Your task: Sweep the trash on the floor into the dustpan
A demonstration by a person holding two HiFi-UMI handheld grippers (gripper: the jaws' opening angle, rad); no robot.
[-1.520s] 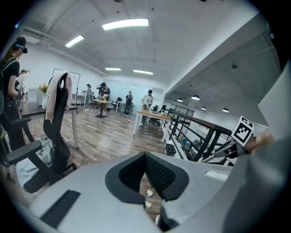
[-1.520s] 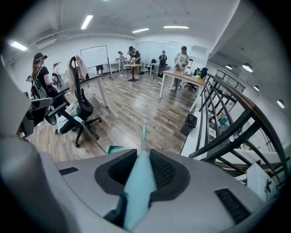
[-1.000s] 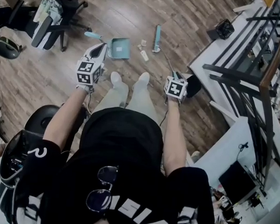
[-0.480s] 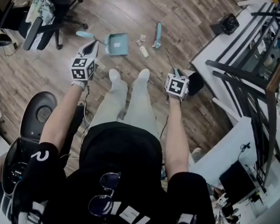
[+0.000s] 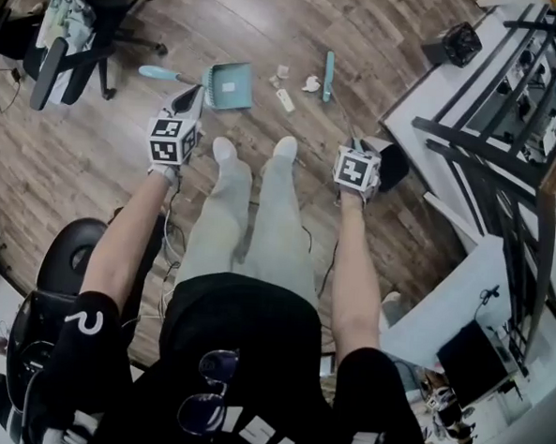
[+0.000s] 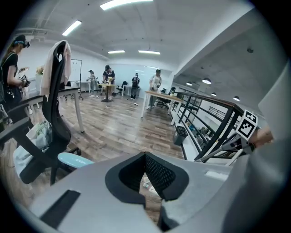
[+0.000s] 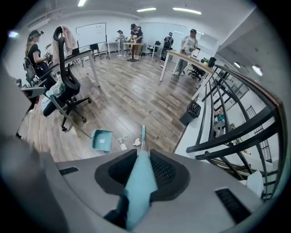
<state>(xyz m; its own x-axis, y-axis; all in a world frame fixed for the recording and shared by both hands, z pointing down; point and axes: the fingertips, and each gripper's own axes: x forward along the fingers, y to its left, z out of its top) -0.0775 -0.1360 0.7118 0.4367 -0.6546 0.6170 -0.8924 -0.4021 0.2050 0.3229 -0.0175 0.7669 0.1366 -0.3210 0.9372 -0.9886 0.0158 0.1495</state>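
Note:
A teal dustpan [image 5: 228,84] lies on the wood floor, its long handle ending in a teal grip [image 5: 160,72] to the left. Small white trash pieces [image 5: 285,100] lie between the dustpan and the teal broom head [image 5: 327,76]. My right gripper [image 5: 355,148] is shut on the broom's teal handle [image 7: 138,182], which runs down to the broom head [image 7: 142,135] beside the trash [image 7: 135,142] and dustpan [image 7: 102,139]. My left gripper [image 5: 192,95] hovers near the dustpan's handle, jaws together with nothing between them [image 6: 148,179]; the grip [image 6: 75,160] shows to its left.
An office chair [image 5: 73,35] stands at the far left and a black stool [image 5: 74,251] behind my left arm. A black bin [image 5: 461,42], white ledge and black railing [image 5: 509,137] line the right side. Several people stand at desks far across the room [image 7: 134,34].
The broom head has shifted a little to the right, and a crumpled white piece now shows beside it. My left gripper stays above the dustpan's handle.

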